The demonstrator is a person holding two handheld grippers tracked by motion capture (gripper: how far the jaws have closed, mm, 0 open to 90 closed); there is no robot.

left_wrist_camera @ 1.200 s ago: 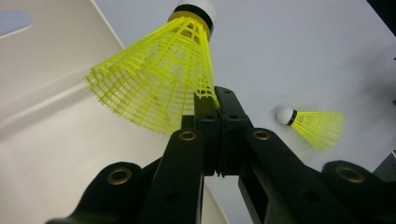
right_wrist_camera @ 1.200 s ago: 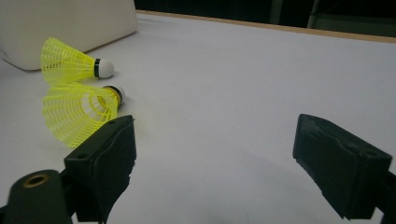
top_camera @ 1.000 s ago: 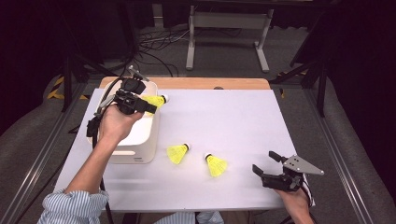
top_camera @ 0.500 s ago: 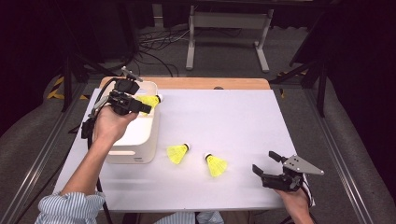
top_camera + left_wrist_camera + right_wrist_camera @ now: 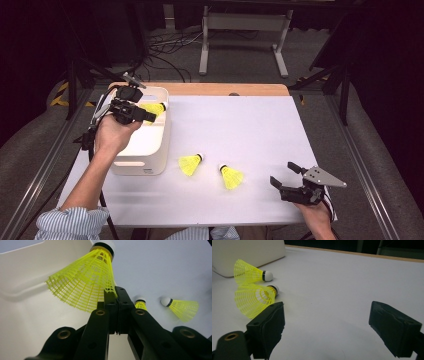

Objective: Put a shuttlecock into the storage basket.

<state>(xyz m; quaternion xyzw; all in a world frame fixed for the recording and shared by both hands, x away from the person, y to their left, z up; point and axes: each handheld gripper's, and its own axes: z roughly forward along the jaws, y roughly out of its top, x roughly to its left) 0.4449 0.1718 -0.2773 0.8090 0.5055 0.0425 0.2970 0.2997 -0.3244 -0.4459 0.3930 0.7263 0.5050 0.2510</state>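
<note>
1. since a moment ago, the left gripper [image 5: 150, 116] has carried its yellow shuttlecock [image 5: 154, 108] further in over the white bin [image 5: 150, 162], while the right gripper [image 5: 285, 176] has stayed put near the bench's front right corner.
2. left gripper's fingers [image 5: 110, 302] are pressed together on the edge of the held shuttlecock's mesh skirt [image 5: 82, 287]; its cork tip points away from the camera, above the bin's rim.
3. right gripper's fingers [image 5: 265, 327] stand wide apart, holding nothing, low over the white bench [image 5: 250, 125].
4. two more shuttlecocks lie on the bench just in front of the bin's right side: one [image 5: 190, 164] close to the bin, the other [image 5: 231, 176] a little to its right.
5. in the right gripper view, these two [image 5: 250, 274] [image 5: 254, 300] lie close beside each other, cork tips pointing right.
</note>
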